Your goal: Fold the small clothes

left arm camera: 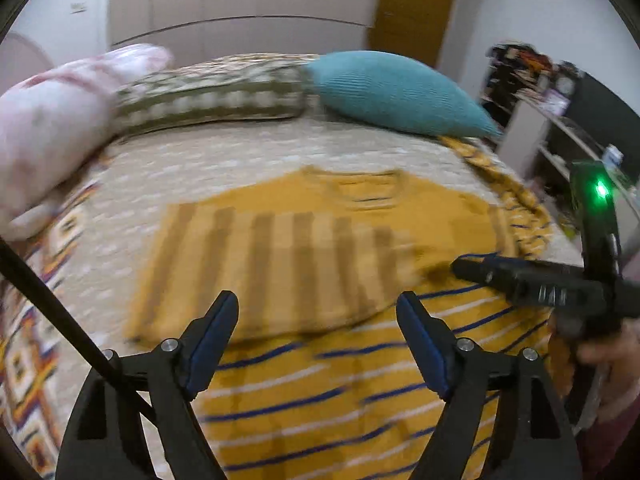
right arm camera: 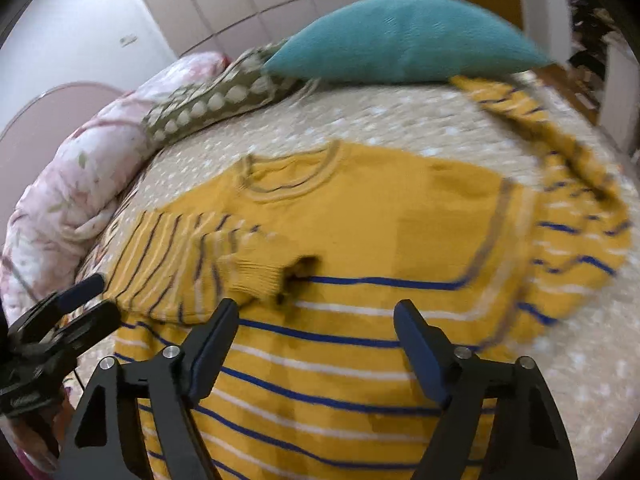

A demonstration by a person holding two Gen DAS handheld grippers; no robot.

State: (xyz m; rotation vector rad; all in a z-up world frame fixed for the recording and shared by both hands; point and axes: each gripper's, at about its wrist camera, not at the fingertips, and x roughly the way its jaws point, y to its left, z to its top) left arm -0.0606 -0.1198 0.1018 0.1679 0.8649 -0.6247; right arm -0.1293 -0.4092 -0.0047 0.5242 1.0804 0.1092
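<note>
Both hand-held grippers are seen spread with nothing pinched: the left hand-held gripper (left arm camera: pixel 316 320) and the right hand-held gripper (right arm camera: pixel 316 326) are held low in their frames over one mustard striped sweater (right arm camera: pixel 360 240), laid flat on the bed (right arm camera: pixel 400 124) at frame centre. One sleeve (right arm camera: pixel 208 256) is folded across its chest. Three pillows are counted along the upper edge: a teal pillow (right arm camera: pixel 404 36), an olive patterned pillow (right arm camera: pixel 216 100) and a pink floral pillow (right arm camera: pixel 80 184). Nothing is seen blocking the sweater.
</note>
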